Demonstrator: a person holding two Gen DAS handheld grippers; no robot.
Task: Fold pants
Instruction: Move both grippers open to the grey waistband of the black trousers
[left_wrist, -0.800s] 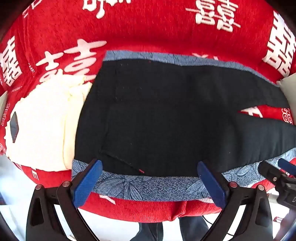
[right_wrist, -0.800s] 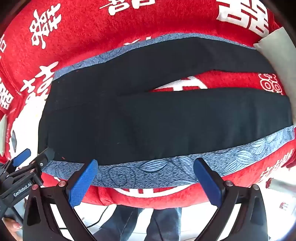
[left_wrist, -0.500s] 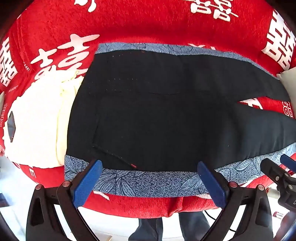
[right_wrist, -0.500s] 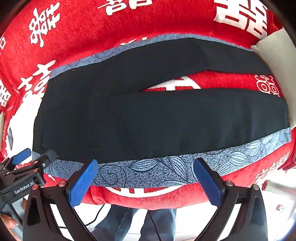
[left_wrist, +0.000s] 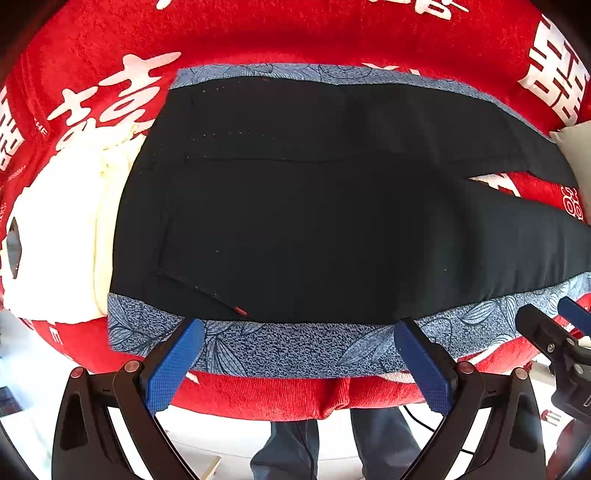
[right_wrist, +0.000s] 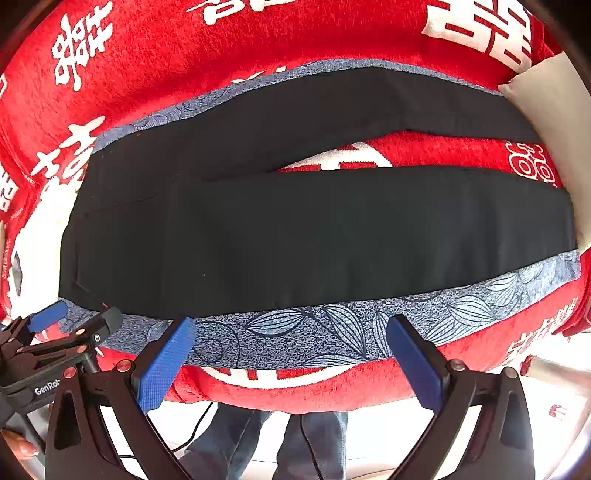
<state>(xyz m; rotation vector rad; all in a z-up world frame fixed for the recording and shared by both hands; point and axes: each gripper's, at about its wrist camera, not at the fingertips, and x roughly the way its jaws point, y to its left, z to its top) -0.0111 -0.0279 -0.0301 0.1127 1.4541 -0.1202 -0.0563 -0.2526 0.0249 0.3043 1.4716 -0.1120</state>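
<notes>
Black pants (left_wrist: 314, 221) lie flat on a red cloth, waist at the left and both legs running right (right_wrist: 332, 229). A blue leaf-print band (left_wrist: 295, 343) borders their near edge (right_wrist: 332, 332) and another their far edge. My left gripper (left_wrist: 299, 354) hovers open above the near band by the waist end, nothing between its blue pads. My right gripper (right_wrist: 291, 354) hangs open over the near leg's band, also empty. Each gripper shows at the side of the other's view: the right gripper (left_wrist: 554, 332) and the left gripper (right_wrist: 62, 325).
The red cloth with white characters (left_wrist: 332, 33) covers a raised surface. A cream-white folded item (left_wrist: 55, 229) lies left of the waist. A pale cushion (right_wrist: 554, 122) sits at the far right. A person's legs in jeans (right_wrist: 266, 443) stand below the near edge, by a dark cable (right_wrist: 195, 432).
Both views have shifted slightly toward me: the pants sit higher in frame and more of the near red edge and floor shows. The jaws stay wide open.
</notes>
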